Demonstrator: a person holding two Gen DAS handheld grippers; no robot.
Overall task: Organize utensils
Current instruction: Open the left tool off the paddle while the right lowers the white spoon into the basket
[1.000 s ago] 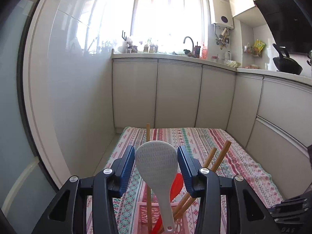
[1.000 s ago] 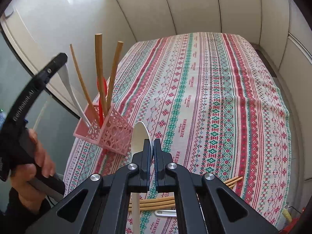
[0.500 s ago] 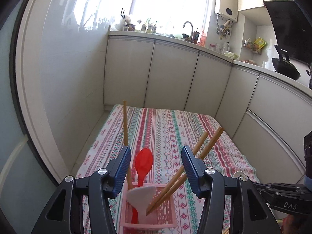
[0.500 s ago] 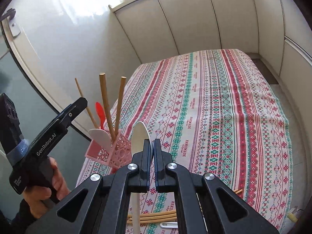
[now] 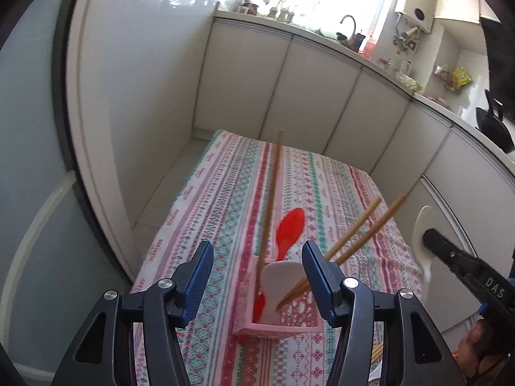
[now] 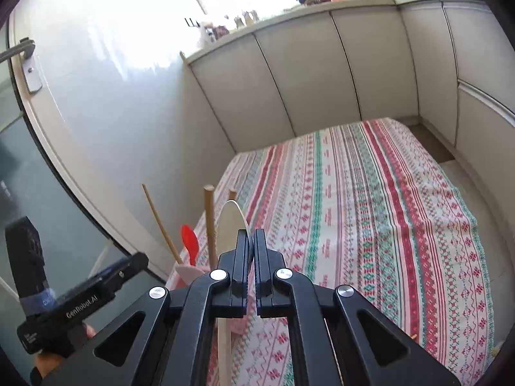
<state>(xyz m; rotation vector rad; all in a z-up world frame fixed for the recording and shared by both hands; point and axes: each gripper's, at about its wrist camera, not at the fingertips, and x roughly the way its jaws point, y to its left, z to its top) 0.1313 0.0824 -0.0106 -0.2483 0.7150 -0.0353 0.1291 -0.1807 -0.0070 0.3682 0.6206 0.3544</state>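
A pink lattice holder [image 5: 299, 315] stands on the striped tablecloth [image 5: 225, 199]. It holds a white rice paddle [image 5: 276, 276], a red spoon [image 5: 289, 228] and wooden chopsticks [image 5: 363, 228]. My left gripper [image 5: 259, 267] hovers just short of the holder; its jaws are opening and its pads touch nothing. My right gripper [image 6: 251, 241] is shut on a white spoon [image 6: 230, 222], bowl up, held in the air to the right of the holder. That spoon [image 5: 425, 225] also shows at the right of the left wrist view. In the right wrist view my gripper hides most of the holder.
Grey cabinets [image 6: 322, 74] wall the far and right sides of the table. A glossy door [image 5: 135, 96] stands close on the left. Loose chopsticks [image 5: 376, 353] lie on the cloth at the near right. A person's hand [image 6: 48, 363] holds the left gripper.
My left gripper let go of the white rice paddle, which dropped into the holder, then opened wider and tipped down. My right gripper rose with the white spoon.
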